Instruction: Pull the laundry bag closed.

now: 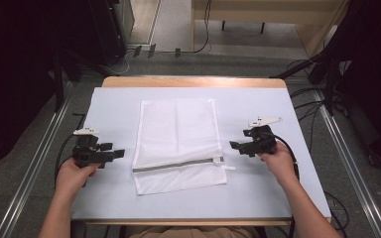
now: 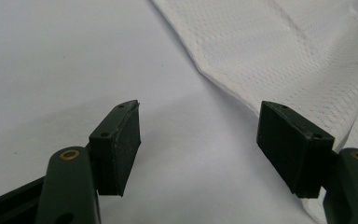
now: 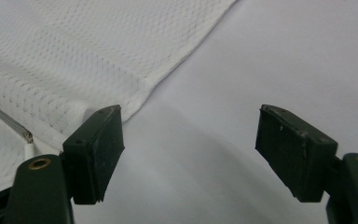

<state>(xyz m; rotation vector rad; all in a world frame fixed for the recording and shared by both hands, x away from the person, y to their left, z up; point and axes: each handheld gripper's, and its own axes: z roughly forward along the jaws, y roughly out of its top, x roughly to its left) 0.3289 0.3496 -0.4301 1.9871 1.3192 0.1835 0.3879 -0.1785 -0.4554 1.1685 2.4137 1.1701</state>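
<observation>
A white mesh laundry bag [image 1: 177,144] lies flat in the middle of the table, with a grey zipper [image 1: 178,165] running across near its front end. My left gripper [image 1: 115,151] rests on the table just left of the bag, open, nothing between its jaws. In the left gripper view the bag's edge [image 2: 279,56] lies ahead and to the right of my open left gripper [image 2: 198,140]. My right gripper [image 1: 235,147] sits just right of the bag near the zipper end, open and holding nothing. The right gripper view shows the bag [image 3: 84,56] and zipper tip [image 3: 25,135] at left of my right gripper [image 3: 191,149].
A pale blue-white sheet [image 1: 258,188] covers the table, whose wooden edge [image 1: 193,82] shows at the back. Cables [image 1: 302,106] and dark stands flank the table on the floor. Metal rails [image 1: 349,163] run along both sides.
</observation>
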